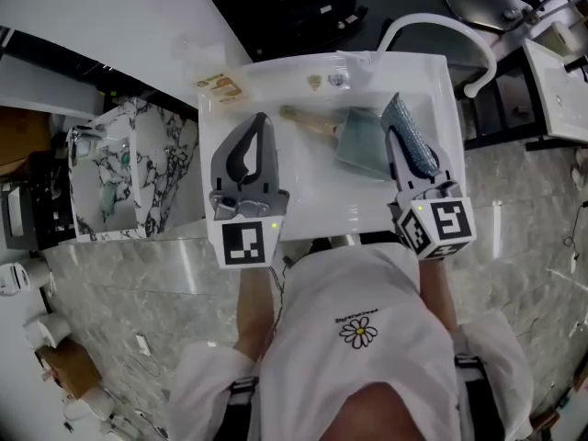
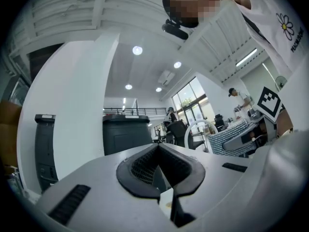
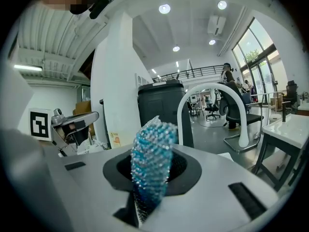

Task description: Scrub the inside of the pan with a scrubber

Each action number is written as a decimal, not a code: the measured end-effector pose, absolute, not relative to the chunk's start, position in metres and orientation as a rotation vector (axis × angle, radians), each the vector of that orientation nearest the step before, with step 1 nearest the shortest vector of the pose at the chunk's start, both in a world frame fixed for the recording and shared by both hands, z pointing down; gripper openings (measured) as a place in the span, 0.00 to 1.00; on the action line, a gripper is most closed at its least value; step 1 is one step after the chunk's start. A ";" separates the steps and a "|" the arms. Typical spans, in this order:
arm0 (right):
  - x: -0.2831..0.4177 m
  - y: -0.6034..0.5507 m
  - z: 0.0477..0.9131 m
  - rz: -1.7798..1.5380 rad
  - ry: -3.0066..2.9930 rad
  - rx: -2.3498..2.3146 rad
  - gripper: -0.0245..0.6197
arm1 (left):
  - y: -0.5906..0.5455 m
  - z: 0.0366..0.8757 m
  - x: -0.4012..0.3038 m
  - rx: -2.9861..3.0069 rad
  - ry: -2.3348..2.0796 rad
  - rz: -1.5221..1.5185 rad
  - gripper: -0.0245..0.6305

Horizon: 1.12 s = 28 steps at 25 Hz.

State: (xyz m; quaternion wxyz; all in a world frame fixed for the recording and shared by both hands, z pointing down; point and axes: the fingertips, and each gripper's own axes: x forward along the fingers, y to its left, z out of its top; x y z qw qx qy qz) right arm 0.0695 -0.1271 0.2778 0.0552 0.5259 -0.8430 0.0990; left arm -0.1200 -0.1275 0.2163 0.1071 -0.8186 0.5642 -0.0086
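A blue-grey square pan (image 1: 360, 147) with a wooden handle (image 1: 308, 122) lies in the white sink basin (image 1: 312, 196). My right gripper (image 1: 397, 141) is held over the pan's right edge, tilted upward, and is shut on a sparkly blue scrubber (image 1: 411, 136). In the right gripper view the scrubber (image 3: 153, 158) stands up out of the shut gripper (image 3: 150, 187). My left gripper (image 1: 258, 125) hovers over the basin left of the pan, also tilted up. Its jaws are shut with nothing between them, as the left gripper (image 2: 161, 180) shows in its own view.
A white curved faucet (image 1: 441, 28) arches over the sink's back right corner. A small packet (image 1: 221, 87) and two little items (image 1: 326, 81) lie on the sink's back ledge. A marble-patterned stand (image 1: 129, 168) is at the left, a white table (image 1: 559, 85) at the right.
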 end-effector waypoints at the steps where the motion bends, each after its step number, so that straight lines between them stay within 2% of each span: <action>1: 0.070 -0.129 0.279 0.306 -2.562 1.591 0.13 | -0.131 0.217 -0.119 -2.415 1.661 -0.038 0.05; 9: 0.080 -0.141 0.289 0.329 -2.556 1.560 0.13 | -0.165 0.239 -0.092 -2.446 1.508 -0.205 0.05; 13: 0.089 -0.141 0.305 0.379 -2.514 1.541 0.13 | -0.186 0.267 -0.069 -2.435 1.215 -0.468 0.07; 17: 0.098 -0.143 0.325 0.442 -2.485 1.526 0.13 | -0.209 0.320 -0.058 -2.466 0.998 -0.738 0.22; 23: 0.109 -0.141 0.355 0.509 -2.415 1.519 0.13 | -0.217 0.430 -0.046 -2.324 0.418 -1.241 0.33; 28: 0.121 -0.138 0.378 0.565 -2.365 1.538 0.13 | -0.213 0.505 -0.046 -2.221 0.100 -1.531 0.35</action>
